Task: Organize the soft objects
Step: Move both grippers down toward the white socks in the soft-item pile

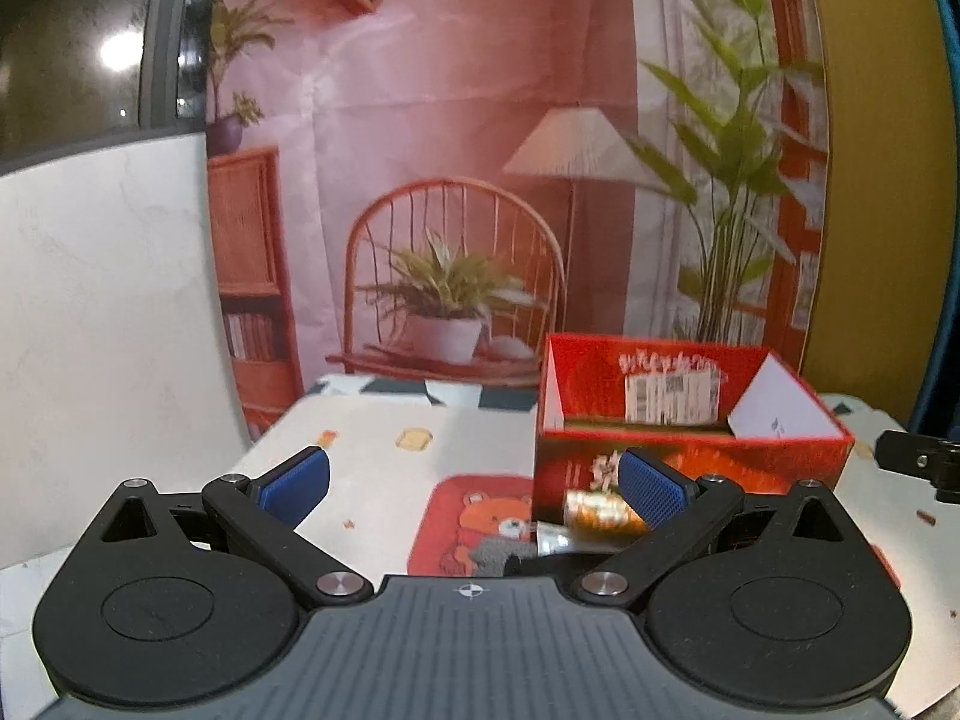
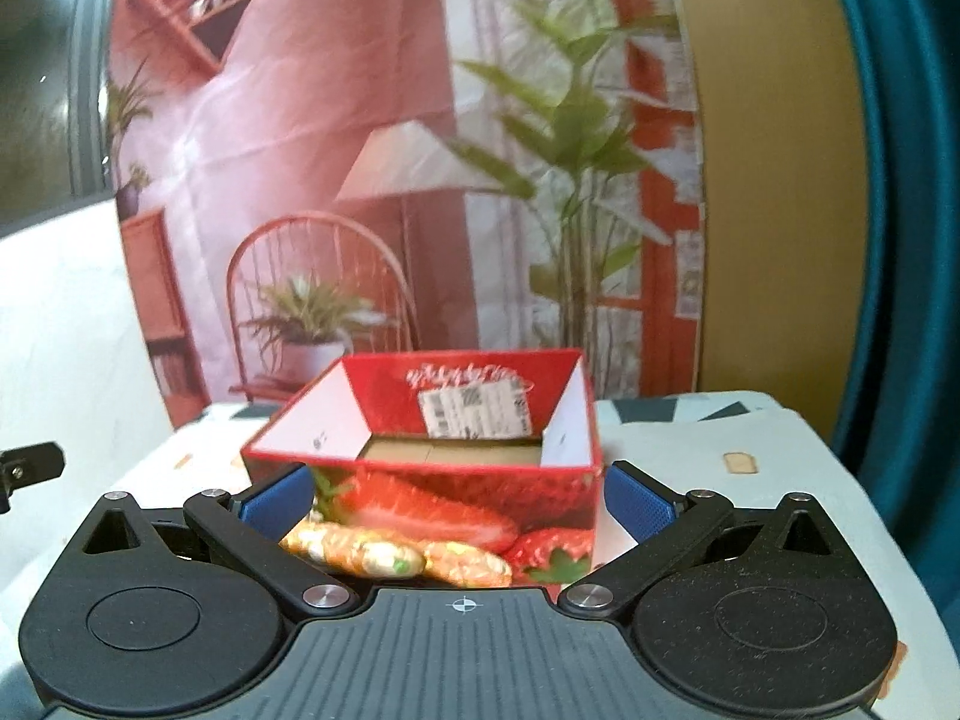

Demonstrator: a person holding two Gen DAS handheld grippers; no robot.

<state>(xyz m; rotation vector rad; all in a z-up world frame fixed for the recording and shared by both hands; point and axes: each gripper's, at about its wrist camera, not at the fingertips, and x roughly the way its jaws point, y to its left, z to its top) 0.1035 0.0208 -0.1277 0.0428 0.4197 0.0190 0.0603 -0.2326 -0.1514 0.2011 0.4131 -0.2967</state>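
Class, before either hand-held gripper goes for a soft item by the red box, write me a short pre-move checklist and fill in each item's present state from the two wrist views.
1. Left hand-held gripper open and holding nothing: ok.
2. Right hand-held gripper open and holding nothing: ok.
3. Red box top open, ready to receive items: ok.
4. Box interior free: cannot tell; only part of the cardboard floor shows.
5. Orange patterned soft item lies in front of the box, between the right fingers: ok.
6. Grey soft item and shiny gold item reachable by the left gripper: cannot tell; both are partly hidden behind the gripper body and finger.
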